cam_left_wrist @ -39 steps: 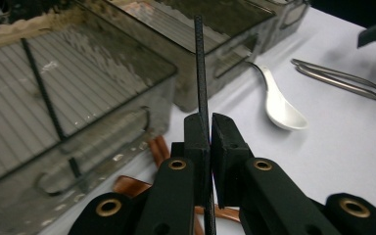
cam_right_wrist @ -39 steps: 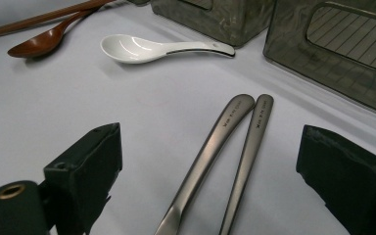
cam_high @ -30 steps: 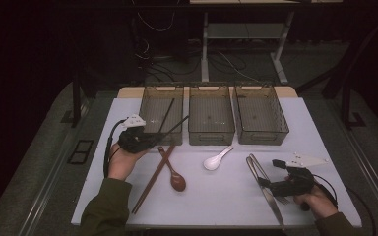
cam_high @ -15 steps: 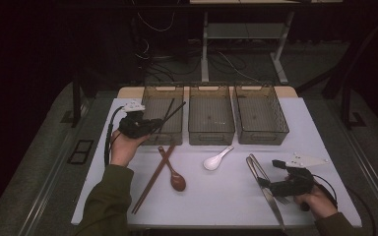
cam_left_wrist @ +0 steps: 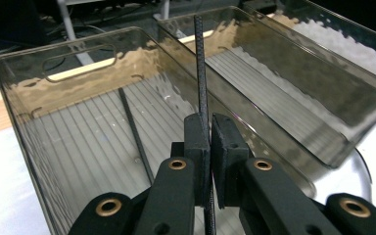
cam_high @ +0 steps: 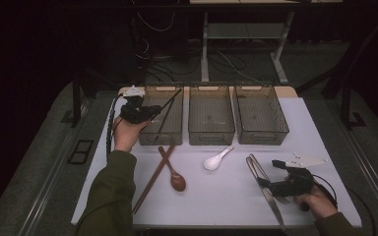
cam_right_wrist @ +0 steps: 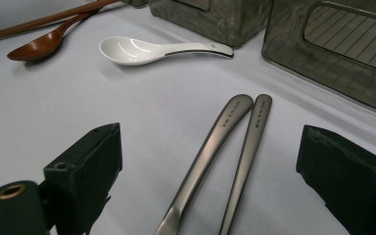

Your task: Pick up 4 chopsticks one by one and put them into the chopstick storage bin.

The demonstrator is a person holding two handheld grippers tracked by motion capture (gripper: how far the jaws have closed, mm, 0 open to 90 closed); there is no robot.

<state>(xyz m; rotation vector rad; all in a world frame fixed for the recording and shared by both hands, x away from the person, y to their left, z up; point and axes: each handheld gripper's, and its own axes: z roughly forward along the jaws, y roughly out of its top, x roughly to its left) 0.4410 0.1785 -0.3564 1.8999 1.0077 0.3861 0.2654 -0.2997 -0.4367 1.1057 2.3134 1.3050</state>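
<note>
1. Fingers of the left gripper point(cam_left_wrist: 209, 147) are pressed together on a thin black chopstick point(cam_left_wrist: 201, 73), pinching it near one end so that the long free part runs ahead of them over the left bin point(cam_left_wrist: 24, 88).
2. Held by its end this way, the chopstick can be lowered lengthwise into the bin, I judge; a second black chopstick point(cam_left_wrist: 136, 134) already lies on the ribbed floor just beyond and to the left of the fingers, which suggests the pair belongs there.
3. In the high view the left gripper point(cam_high: 150, 112) hangs at the near left corner of that bin, with the chopstick slanting up across it toward the far rim.
4. Fingers of the right gripper point(cam_right_wrist: 225, 176) are spread wide and grip nothing; low over the white surface point(cam_right_wrist: 54, 107), they straddle two metal utensil handles point(cam_right_wrist: 225, 147) lying side by side between them, which looks like readiness for a pick.
5. Farther out from the right fingers lie a white spoon point(cam_right_wrist: 137, 50) and a brown wooden spoon point(cam_right_wrist: 36, 46) with brown chopsticks point(cam_right_wrist: 44, 20), all outside the bins, so I judge the sorting well short of done.
</note>
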